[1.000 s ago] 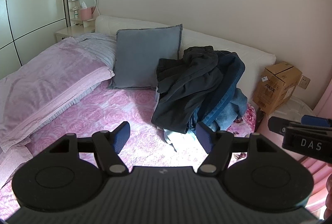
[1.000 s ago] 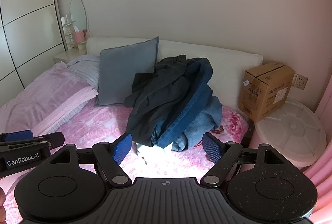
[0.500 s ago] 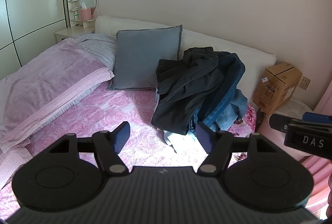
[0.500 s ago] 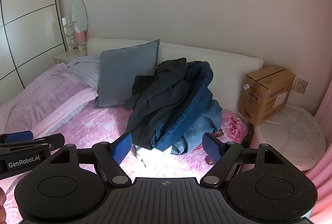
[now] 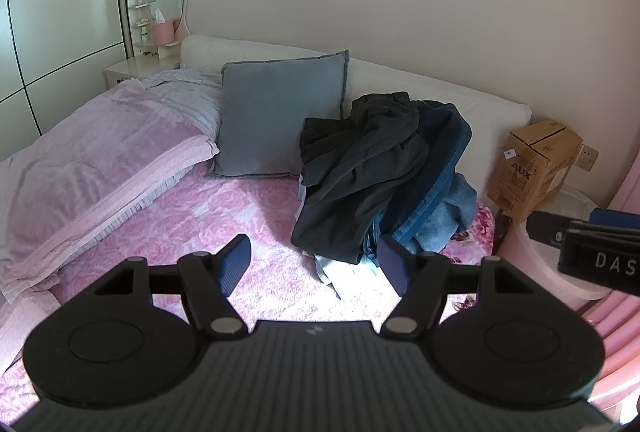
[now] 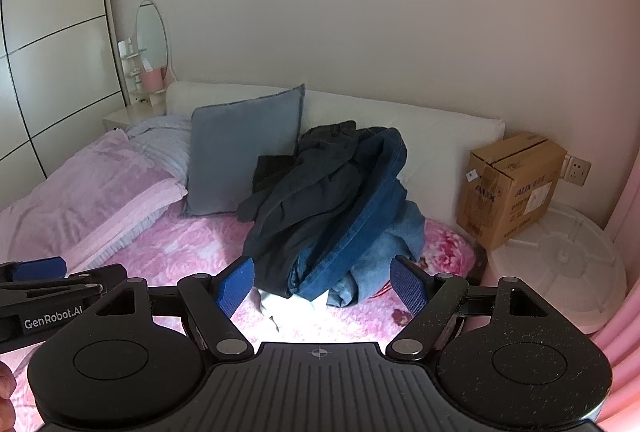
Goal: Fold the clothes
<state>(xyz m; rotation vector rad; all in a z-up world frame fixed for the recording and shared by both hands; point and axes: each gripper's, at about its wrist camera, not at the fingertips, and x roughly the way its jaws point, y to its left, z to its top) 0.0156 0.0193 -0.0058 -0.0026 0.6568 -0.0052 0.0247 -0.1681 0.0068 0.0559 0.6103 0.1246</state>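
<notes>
A heap of clothes (image 5: 380,176) lies on the pink floral bed (image 5: 248,224), against the white headboard. Dark grey garments lie on top, blue jeans (image 6: 372,208) at the right, a pale piece at the bottom front. The heap also shows in the right wrist view (image 6: 320,208). My left gripper (image 5: 314,266) is open and empty, held above the bed short of the heap. My right gripper (image 6: 322,286) is open and empty, also short of the heap. Each gripper shows at the edge of the other's view.
A grey-blue cushion (image 5: 280,124) leans on the headboard left of the heap. A folded pink quilt (image 5: 92,168) lies on the bed's left side. A cardboard box (image 6: 512,184) sits on a white round lid (image 6: 560,264) at the right. A wardrobe and mirror stand at the left.
Both grippers have tilted up slightly, so the heap sits a little lower in both views. Both stay open and empty.
</notes>
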